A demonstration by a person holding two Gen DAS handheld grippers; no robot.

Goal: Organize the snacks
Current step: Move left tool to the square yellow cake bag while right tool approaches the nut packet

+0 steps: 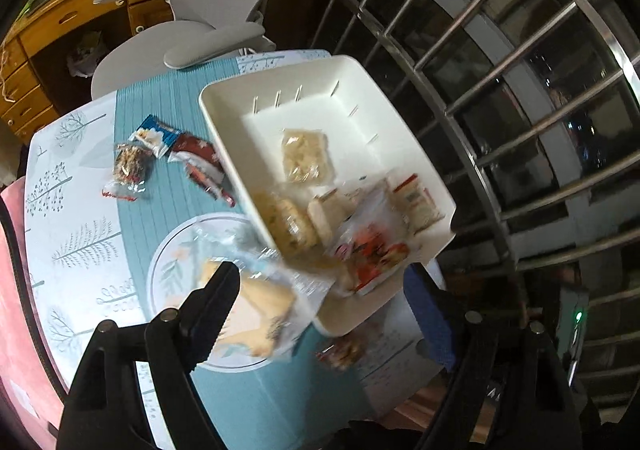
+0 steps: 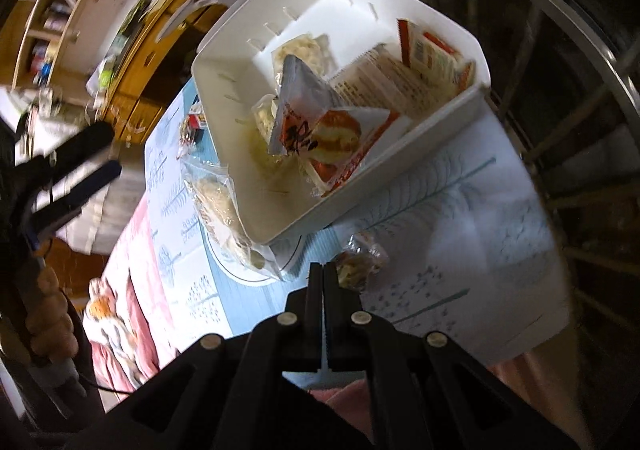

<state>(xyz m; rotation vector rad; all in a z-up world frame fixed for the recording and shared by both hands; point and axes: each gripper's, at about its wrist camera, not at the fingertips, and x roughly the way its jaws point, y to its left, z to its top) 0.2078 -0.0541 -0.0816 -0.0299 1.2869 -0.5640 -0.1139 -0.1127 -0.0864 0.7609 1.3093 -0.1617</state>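
Note:
A white plastic bin point(image 1: 224, 117) stands on the table holding several wrapped snacks, among them a clear pack of pale crackers point(image 1: 304, 157) and a red-orange packet point(image 1: 372, 254). My left gripper point(image 1: 320, 282) hovers open and wide over the bin's near corner. A blurred clear-wrapped pastry point(image 1: 260, 302) lies below its black finger point(image 1: 216, 290), against the bin's side, with no pad pressing on it. In the right wrist view the bin point(image 2: 384, 177) sits ahead. My right gripper point(image 2: 322, 270) is shut on nothing, right beside a small clear-wrapped snack point(image 2: 356, 262) on the table.
Loose on the blue table runner lie a blue packet point(image 1: 156, 135), a red packet point(image 1: 196, 157) and a nut bar point(image 1: 128, 165). A grey office chair point(image 1: 192, 45) stands behind the table, a metal window grille point(image 1: 520, 89) on the right, a wooden desk point(image 1: 60, 29) at far left.

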